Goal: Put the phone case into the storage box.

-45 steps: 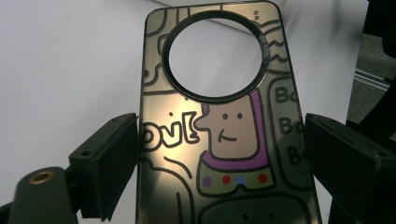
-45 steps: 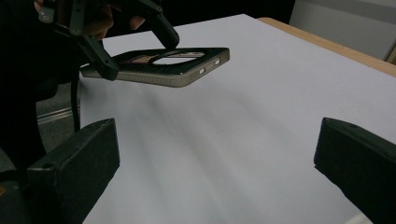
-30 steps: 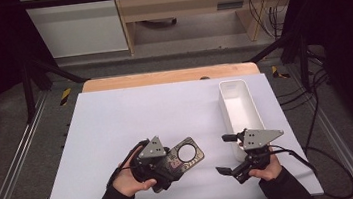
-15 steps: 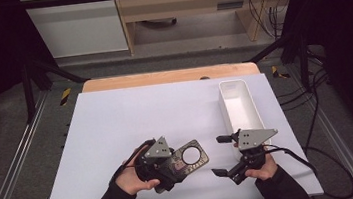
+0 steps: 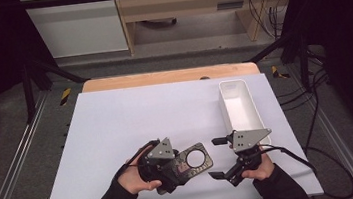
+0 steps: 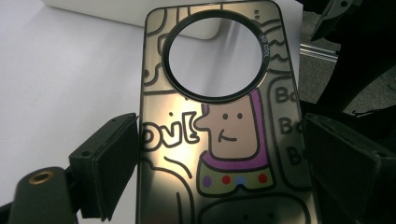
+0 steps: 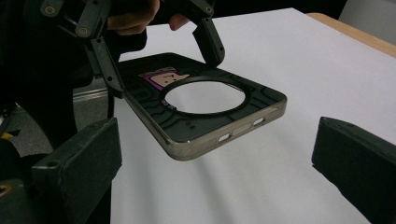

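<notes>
A dark phone case [image 5: 195, 162] with a cartoon print and a round camera hole hangs just above the white table. My left gripper [image 5: 178, 168] is shut on it. In the left gripper view the two jaws press the long edges of the phone case [image 6: 224, 140]. The right gripper view shows the phone case [image 7: 205, 112] lifted and level, with the left gripper [image 7: 163, 70] clamped on its far end. My right gripper [image 5: 215, 158] stands open just to the right of the case. Its jaws are wide apart and hold nothing.
A long white tray [image 5: 253, 108] lies on the white table mat [image 5: 131, 119] at the right, just beyond my right gripper. A wooden edge [image 5: 162, 77] runs along the table's far side. Cables trail off to the right.
The left gripper has shifted the phone case slightly right and nearer, toward the right gripper. The right gripper has barely moved.
</notes>
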`<state>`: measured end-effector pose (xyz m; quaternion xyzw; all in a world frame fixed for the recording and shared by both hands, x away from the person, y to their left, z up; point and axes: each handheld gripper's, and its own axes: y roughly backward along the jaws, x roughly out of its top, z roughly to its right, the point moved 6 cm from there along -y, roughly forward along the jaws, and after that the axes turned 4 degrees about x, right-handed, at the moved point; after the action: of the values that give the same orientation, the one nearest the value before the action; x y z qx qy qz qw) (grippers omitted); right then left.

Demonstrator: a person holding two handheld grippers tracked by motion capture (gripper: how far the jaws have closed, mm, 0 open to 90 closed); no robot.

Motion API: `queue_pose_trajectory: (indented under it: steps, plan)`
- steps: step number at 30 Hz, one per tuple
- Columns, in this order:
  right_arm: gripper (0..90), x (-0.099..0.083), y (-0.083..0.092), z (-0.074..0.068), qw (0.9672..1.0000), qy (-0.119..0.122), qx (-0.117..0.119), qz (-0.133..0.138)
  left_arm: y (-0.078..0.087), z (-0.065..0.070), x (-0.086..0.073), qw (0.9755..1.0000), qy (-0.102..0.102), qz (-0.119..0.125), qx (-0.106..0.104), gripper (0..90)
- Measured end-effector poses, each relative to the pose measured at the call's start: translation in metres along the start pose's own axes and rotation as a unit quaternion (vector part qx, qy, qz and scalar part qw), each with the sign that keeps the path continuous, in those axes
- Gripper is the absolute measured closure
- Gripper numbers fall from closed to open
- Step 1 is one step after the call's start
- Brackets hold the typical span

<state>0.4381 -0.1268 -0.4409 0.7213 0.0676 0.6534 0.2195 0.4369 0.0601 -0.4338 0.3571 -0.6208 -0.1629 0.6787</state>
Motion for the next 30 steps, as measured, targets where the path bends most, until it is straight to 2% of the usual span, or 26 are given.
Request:
queue_pose_trajectory:
  steps: [14,22,30]
  plan:
    - [2.5,0.000,-0.002,-0.001,0.9998,-0.003,0.019,-0.005,-0.001,0.006,0.007,0.9996,-0.020,0.001,-0.020,11.6]
    - [2.4,0.002,-0.003,-0.006,0.9991,0.010,0.038,-0.017,-0.001,0.010,0.011,0.9990,-0.030,0.006,-0.032,11.6]
    - [2.7,0.004,-0.008,-0.008,0.9986,0.015,0.046,-0.021,-0.001,0.015,0.013,0.9982,-0.043,0.010,-0.040,11.6]
